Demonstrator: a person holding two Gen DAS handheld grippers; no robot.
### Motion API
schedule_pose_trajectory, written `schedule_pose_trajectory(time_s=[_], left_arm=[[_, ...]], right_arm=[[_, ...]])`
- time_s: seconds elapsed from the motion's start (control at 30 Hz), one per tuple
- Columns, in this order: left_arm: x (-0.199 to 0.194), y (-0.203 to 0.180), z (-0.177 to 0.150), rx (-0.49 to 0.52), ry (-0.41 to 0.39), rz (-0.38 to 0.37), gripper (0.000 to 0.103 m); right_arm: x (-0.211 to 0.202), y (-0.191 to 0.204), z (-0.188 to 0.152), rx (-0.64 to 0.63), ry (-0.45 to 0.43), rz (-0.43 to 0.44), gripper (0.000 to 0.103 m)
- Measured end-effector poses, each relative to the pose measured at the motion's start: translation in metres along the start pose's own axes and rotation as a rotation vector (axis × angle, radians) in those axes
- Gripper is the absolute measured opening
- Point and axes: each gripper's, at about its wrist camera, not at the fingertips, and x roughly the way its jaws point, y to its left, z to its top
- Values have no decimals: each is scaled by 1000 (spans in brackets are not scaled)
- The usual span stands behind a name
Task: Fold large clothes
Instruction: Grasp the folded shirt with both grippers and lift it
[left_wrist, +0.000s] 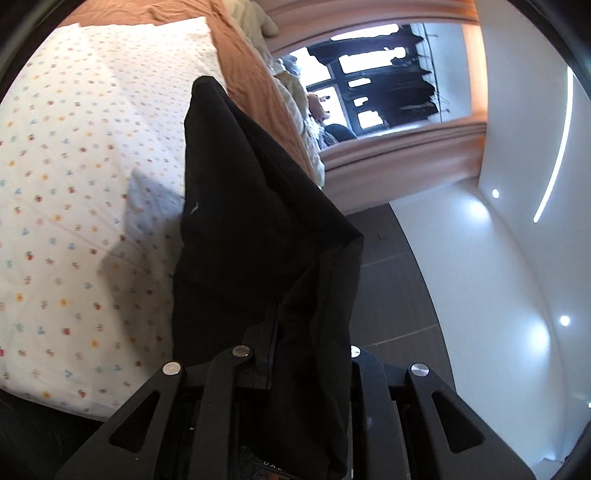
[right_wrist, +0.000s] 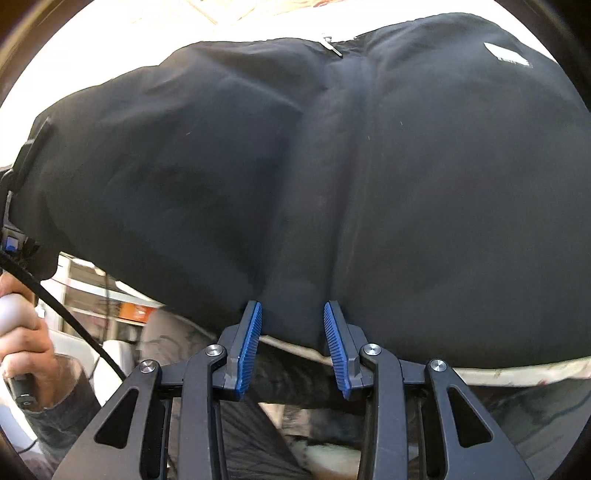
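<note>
A large black zip-up garment (right_wrist: 332, 166) lies spread on the bed and fills most of the right wrist view; its zipper pull (right_wrist: 331, 46) is at the top and a white logo (right_wrist: 508, 55) at the upper right. My right gripper (right_wrist: 291, 317) is open, its blue ribbed pads (right_wrist: 251, 343) on either side of a fold at the garment's near edge. My left gripper (left_wrist: 295, 332) is shut on a part of the black garment (left_wrist: 258, 221), lifted above the bed; cloth drapes over and hides its fingers.
The bed has a white flower-print sheet (left_wrist: 81, 166) and an orange blanket (left_wrist: 243, 66). Beyond it are a window (left_wrist: 376, 81) and a dark floor (left_wrist: 391, 280). The person's hand (right_wrist: 22, 332) on the left gripper's handle shows at the left of the right wrist view.
</note>
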Motion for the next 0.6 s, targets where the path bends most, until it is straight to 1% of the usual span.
schedule_pose_trajectory(time_s=[0.07,0.1,0.13,0.2,0.37,0.47,0.6], left_arm=[[7,-11,-1,26,17,3,17],[12,-18,0,39,28,5,17],[17,-24,0,51,39,6,17],[28,-35,-3,72,62,8,18],[58,-56,-9,109,121,12,18],[79,-66,-12,129,162,15,17],[115,-75,-18,142,224,30,17]], right_arm=[[-8,-8,1,-6,-27,13,33],[-17,-3,1,-17,-51,5,33],[-27,-4,-2,-15,-74,1,33],[-46,-8,-14,15,-114,27,33],[-69,-42,-20,103,-201,40,33],[-79,-62,-23,143,-247,25,33],[-93,-93,-28,210,-303,29,33]])
